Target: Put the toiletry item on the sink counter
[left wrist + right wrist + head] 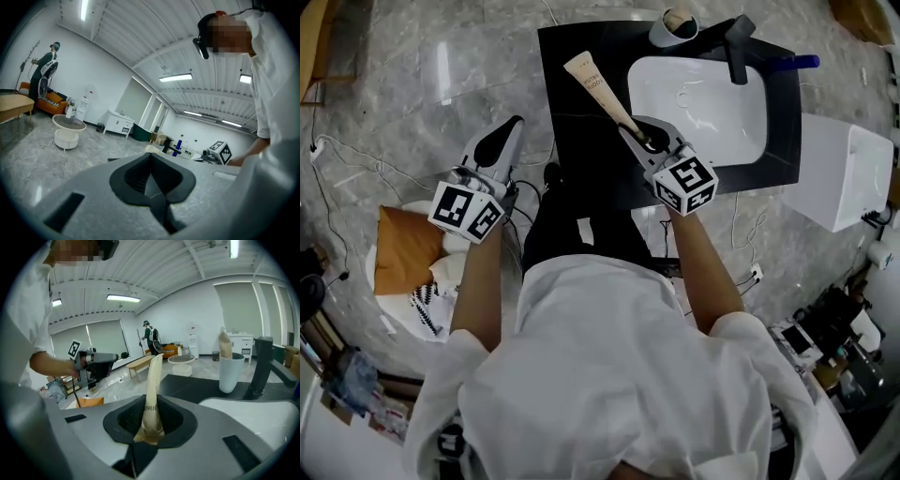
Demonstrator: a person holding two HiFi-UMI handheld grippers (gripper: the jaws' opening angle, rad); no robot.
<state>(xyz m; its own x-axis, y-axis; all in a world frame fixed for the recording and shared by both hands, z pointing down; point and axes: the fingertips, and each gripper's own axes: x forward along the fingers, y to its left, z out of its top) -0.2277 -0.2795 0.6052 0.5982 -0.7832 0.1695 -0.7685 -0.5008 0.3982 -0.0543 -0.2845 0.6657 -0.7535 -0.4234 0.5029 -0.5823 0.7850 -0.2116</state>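
Note:
A beige toiletry tube is held over the black sink counter, left of the white basin. My right gripper is shut on the tube's lower end; in the right gripper view the tube sticks up and forward from between the jaws. My left gripper hangs left of the counter over the marble floor, shut with nothing between its jaws.
A white cup holding another tube stands at the counter's back, beside a dark faucet. A blue item lies at the counter's right end. A white cabinet stands to the right. An orange cushion lies on the floor.

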